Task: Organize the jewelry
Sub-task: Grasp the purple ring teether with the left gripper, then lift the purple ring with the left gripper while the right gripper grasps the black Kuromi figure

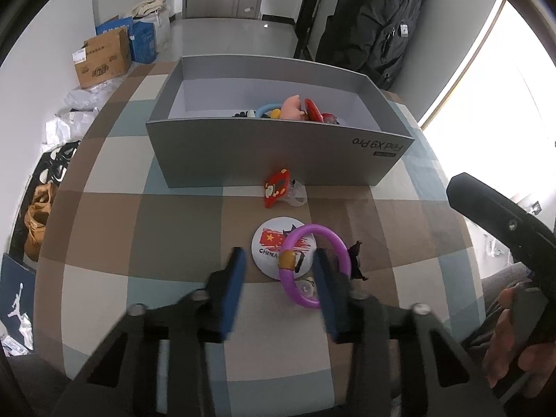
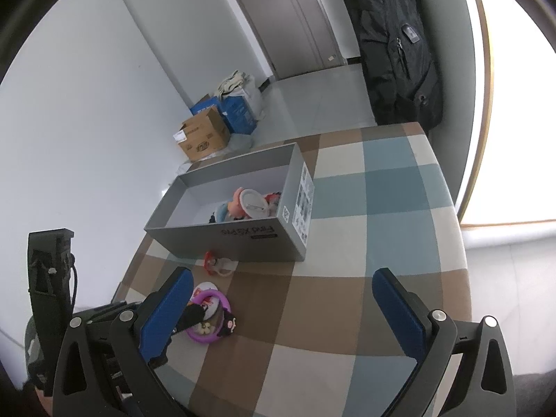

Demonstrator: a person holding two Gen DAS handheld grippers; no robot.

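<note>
Trinkets [image 1: 295, 107] in box [image 1: 278, 153]; ring [image 1: 312, 266] on badge [image 1: 271, 246] before it.

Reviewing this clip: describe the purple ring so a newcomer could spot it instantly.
Start at the grey box on the checked tablecloth. In front of it lies a red charm, then a round white badge. The purple ring overlaps that badge: the only hoop outside the box, with a gold band.

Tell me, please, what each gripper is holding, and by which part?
Nothing: the left gripper is open above the purple bracelet, and the right gripper is open over bare cloth.
</note>
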